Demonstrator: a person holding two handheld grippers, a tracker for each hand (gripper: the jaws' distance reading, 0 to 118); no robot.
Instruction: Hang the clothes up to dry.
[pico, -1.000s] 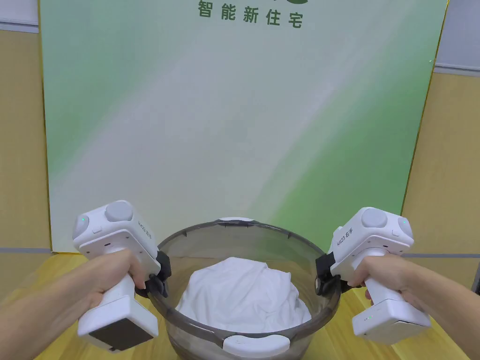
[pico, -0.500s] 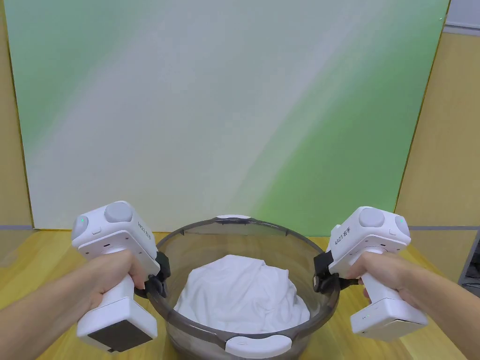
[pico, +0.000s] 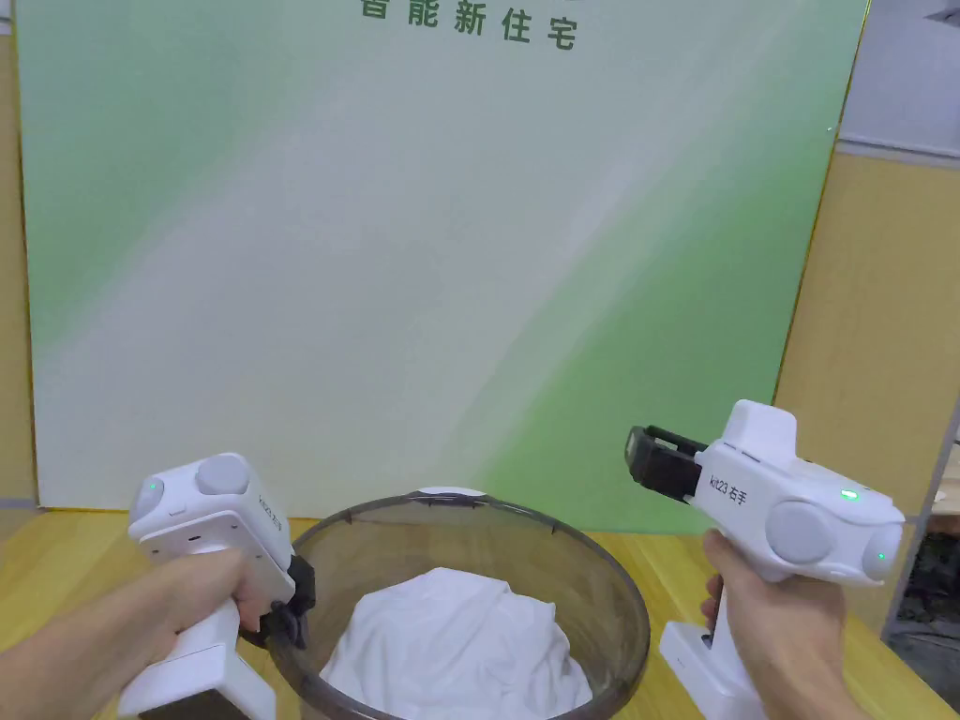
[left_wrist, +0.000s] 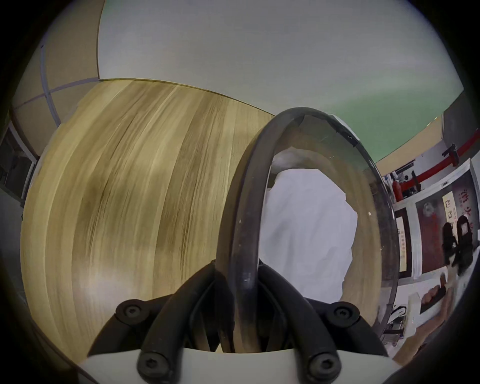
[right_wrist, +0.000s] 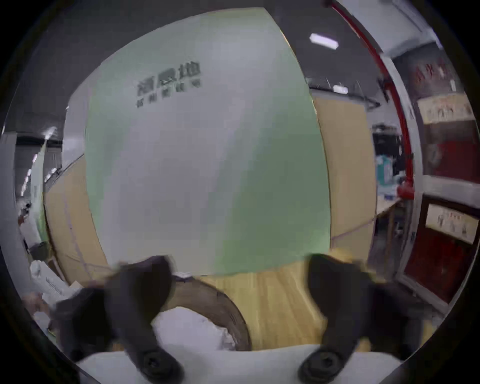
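A green-and-white backdrop panel (pico: 441, 253) stands at the far edge of a wooden table (left_wrist: 124, 187), probably just a plain background for the work. In the near middle of the table sits a translucent grey basin (pico: 600, 572), and the white garment (pico: 459, 642), the thing to be hung, lies crumpled in its bottom. The left gripper (left_wrist: 236, 280) sits at the basin's left rim; in the left gripper view its jaws are pressed onto the dark rim from either side, which I judge is a steadying hold so the basin stays put while the cloth is drawn out. The right gripper (pico: 647, 459) is raised to the right of the basin, clear of the rim, with its jaws spread wide and nothing between them in the right gripper view, likely readying to reach in for the cloth.

No line, rack or hanger can be made out. The basin's near rim and the left gripper's handle are cut off at the bottom of the head view. The right gripper view is blurred, so the garment's folds there are unclear, and which part of the garment lies on top cannot be told.
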